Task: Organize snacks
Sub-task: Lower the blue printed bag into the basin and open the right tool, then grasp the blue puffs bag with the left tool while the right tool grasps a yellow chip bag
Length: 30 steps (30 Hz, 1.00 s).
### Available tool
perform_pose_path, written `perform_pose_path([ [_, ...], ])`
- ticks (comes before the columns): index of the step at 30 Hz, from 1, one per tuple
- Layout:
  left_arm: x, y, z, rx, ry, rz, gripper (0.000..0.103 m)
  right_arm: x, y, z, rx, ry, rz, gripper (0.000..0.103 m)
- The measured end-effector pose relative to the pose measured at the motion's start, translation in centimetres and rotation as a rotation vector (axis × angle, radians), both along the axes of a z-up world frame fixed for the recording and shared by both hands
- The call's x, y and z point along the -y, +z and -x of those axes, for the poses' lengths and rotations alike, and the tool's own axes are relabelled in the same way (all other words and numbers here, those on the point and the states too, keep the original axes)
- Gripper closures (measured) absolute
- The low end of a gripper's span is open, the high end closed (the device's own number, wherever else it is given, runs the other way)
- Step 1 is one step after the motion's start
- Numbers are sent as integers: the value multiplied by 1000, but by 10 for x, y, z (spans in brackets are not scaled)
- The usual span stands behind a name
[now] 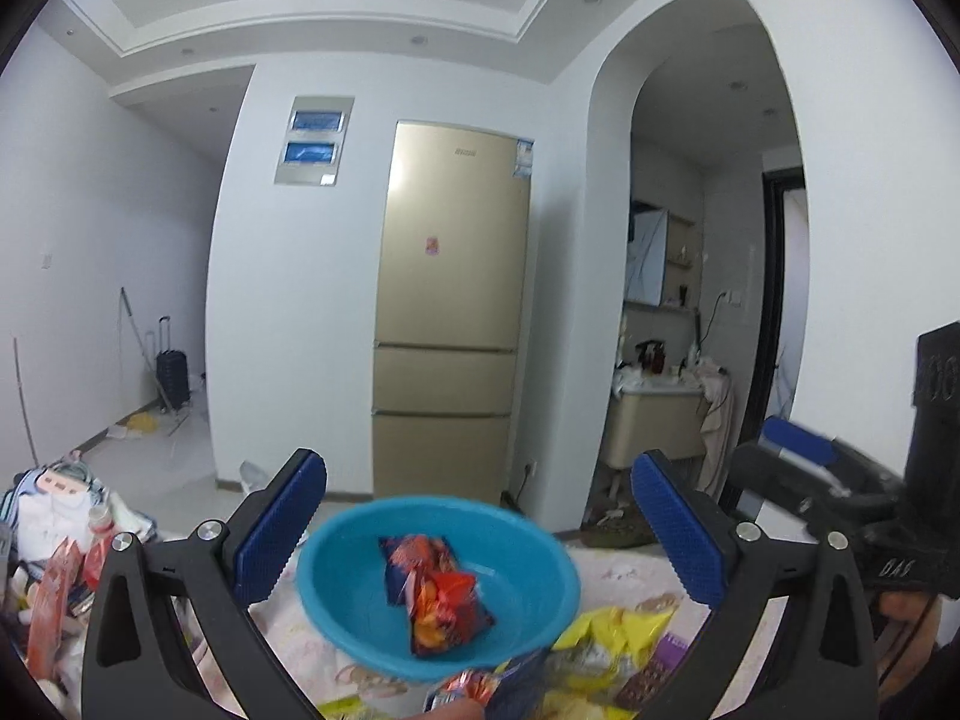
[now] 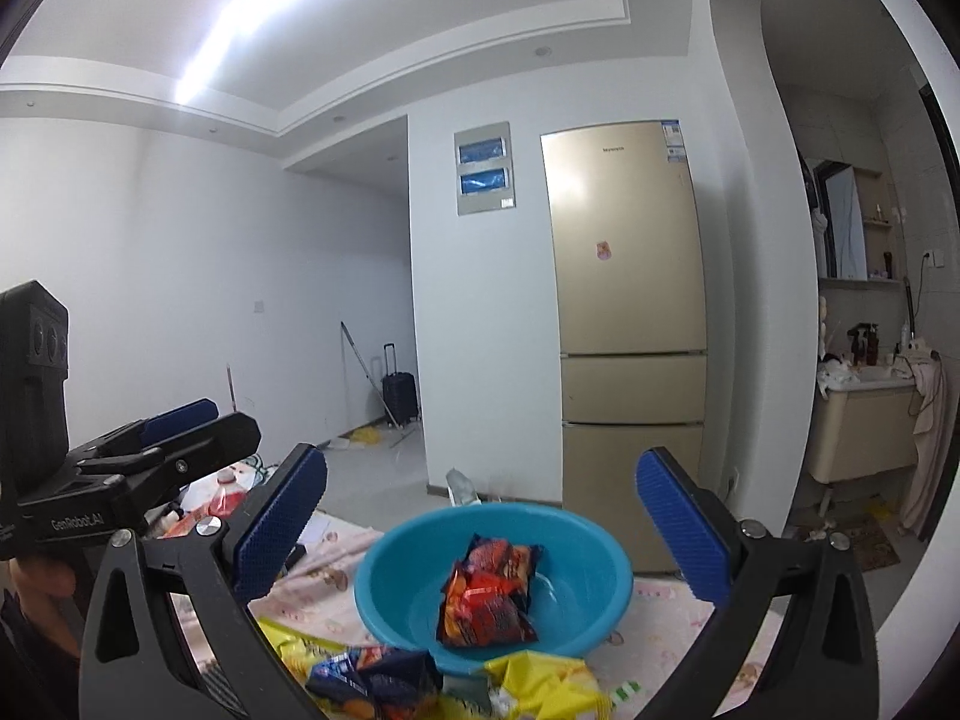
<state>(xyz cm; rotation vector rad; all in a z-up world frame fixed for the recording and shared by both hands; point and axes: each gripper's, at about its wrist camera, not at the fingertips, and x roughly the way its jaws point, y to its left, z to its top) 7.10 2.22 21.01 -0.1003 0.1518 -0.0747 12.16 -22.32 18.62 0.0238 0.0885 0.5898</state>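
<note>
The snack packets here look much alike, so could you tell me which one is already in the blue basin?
The red-orange packet lies inside the blue basin. The yellow packets and the dark blue packet lie outside it, on the cloth in front.

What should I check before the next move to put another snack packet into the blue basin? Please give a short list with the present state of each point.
1. Left gripper open and holding nothing: ok.
2. Right gripper open and holding nothing: ok.
3. Blue basin has free room beside the red packets already in it: ok.
4. Packets remain outside the basin: ok, a blue packet and yellow packets lie in front of it.
5. Basin stands steady on the patterned cloth: cannot tell.
6. Grippers apart from each other: ok, each appears at the other view's edge.
</note>
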Motion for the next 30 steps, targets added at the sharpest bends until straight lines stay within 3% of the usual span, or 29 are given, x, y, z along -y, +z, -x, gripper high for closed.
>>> perform_pose_path([
  [5,-7,-23,6,-43,11,22,0,10,-19,22,94,-54,-5,0],
  [9,-11,-43,11,-53,5,31,0,15,-45,28,96,-21,4,0],
  [16,-7,-84,3,-104,-74,-30,0,23,-101,10,58,-29,-40,0],
  [24,-4,-136,-18,-219,-250,-11,0,19,-138,-17,-72,-15,-59,0],
  [30,6,-170,-39,-333,-229,-54,0,17,-148,-28,-139,-9,-46,0],
])
